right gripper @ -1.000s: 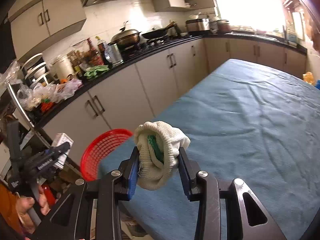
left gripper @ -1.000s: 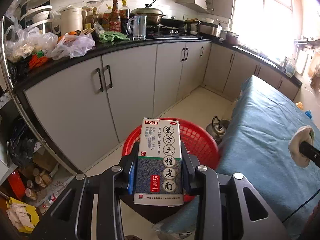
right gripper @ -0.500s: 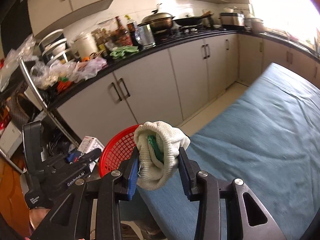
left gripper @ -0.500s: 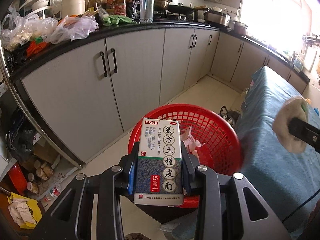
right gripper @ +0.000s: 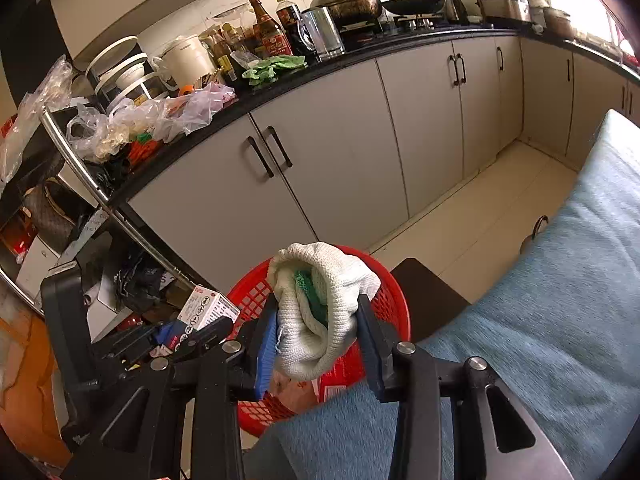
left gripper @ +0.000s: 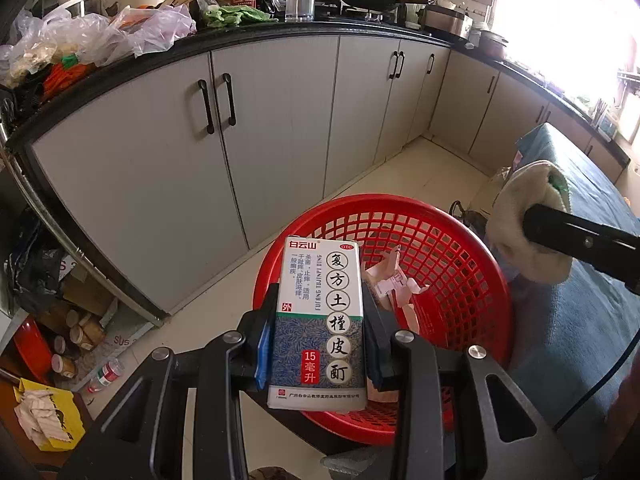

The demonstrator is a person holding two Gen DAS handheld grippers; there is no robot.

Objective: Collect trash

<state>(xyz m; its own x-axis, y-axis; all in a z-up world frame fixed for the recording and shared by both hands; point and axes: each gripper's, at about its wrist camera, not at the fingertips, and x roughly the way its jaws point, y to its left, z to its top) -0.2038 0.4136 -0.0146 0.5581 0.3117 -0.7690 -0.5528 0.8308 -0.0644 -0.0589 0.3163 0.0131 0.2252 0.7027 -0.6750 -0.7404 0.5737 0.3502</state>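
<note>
My left gripper (left gripper: 318, 336) is shut on a white and blue medicine box (left gripper: 320, 320) with Chinese print, held over the near rim of a red mesh basket (left gripper: 440, 236). Paper scraps (left gripper: 394, 284) lie inside the basket. My right gripper (right gripper: 318, 328) is shut on a balled white knitted glove (right gripper: 320, 312) with green inside, just above the basket (right gripper: 256, 292) at the table edge. In the left wrist view the glove (left gripper: 520, 216) hangs by the basket's right rim. In the right wrist view the left gripper's box (right gripper: 208, 308) shows at the basket's left.
A blue cloth-covered table (right gripper: 560, 300) lies to the right. Grey kitchen cabinets (left gripper: 260, 128) under a cluttered black counter (left gripper: 160, 56) stand behind the basket. A kettle (left gripper: 472, 216) sits on the floor beyond it. Floor clutter and a metal rack (left gripper: 60, 320) are at left.
Both grippers have moved closer to the red basket and lower. The box is now over its near rim and the glove is at its right rim. Both grips are unchanged.
</note>
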